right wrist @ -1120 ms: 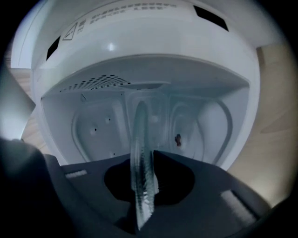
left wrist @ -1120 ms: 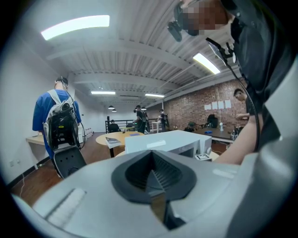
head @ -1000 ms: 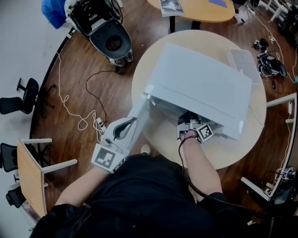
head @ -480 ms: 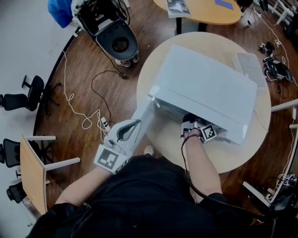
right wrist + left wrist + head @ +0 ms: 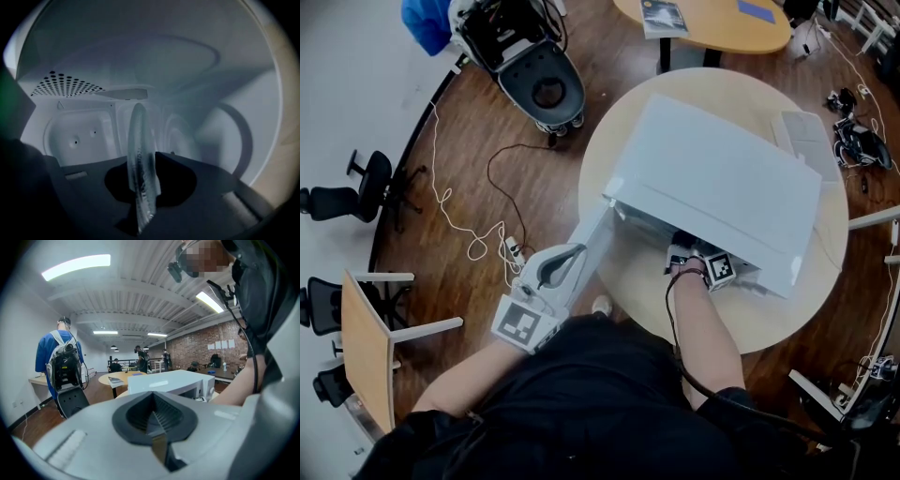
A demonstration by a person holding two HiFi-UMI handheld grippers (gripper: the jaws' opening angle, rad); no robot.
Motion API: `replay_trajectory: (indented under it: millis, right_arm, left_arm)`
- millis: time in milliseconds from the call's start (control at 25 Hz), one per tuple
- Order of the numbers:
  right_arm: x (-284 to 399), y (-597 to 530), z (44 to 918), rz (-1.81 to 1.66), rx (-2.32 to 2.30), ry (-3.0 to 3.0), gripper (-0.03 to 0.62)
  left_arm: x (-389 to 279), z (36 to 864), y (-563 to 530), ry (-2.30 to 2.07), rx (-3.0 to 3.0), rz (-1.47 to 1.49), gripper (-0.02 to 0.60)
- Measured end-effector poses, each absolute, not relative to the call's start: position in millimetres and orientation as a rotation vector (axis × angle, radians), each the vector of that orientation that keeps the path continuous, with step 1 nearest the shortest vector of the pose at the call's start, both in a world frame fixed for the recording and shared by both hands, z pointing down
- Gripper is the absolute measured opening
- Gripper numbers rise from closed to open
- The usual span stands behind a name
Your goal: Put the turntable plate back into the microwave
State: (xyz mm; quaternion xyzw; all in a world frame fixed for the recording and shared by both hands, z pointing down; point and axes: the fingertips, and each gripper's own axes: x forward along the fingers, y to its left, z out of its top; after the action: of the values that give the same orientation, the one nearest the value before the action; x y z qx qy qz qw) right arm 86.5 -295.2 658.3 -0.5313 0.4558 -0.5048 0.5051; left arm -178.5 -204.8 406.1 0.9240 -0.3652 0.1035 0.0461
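Left gripper [image 5: 152,422]: jaws stand together, ribbed pads meeting, nothing seen between them. In the head view it lies at the outer end of the open microwave door [image 5: 589,236]; whether it presses on the door cannot be told.

Microwave [image 5: 722,187]: sits on the round table [image 5: 630,286], door swung out to the left, cavity facing the person.

Right gripper [image 5: 140,183]: reaches into the cavity, with only its marker cube and the hand showing in the head view. Its jaws are nearly closed and have just eased open a little, with the rim of the turntable plate [image 5: 138,140] between them and the pads on the glass. It holds nothing else.

Turntable plate: inside the cavity, edge-on to the right gripper view, running away from the jaws toward the back wall [image 5: 84,133]. Whether its underside already rests on the cavity floor cannot be told.

Handling, as a judgement: clear glass, so rigid, fairly heavy for its thickness, slick and brittle. The rim is the only practical hold, and a rim hold leaves the plate's weight levering on the pads. It should go down flat and gently, since glass chips on a hard knock
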Motion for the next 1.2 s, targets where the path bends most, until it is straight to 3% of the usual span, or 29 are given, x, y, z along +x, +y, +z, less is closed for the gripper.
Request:
replay_trajectory:
  millis: [600,1120,1200]
  right_arm:
    - [108,-303,706,-1.148,-1.341,0.996,0.037]
    - [96,-317,674,-1.186,-1.362,1.005,0.038]
    - [90,-320,661,-1.203,-1.385,1.055,0.096]
  left_arm:
    - [-180,409,-205,-1.084,2.845,0.349,0.006]
    - [-175,407,-205,-1.029,2.852,0.301,0.006]
    - [-178,411,-205,-1.013,2.883,0.322,0.006]
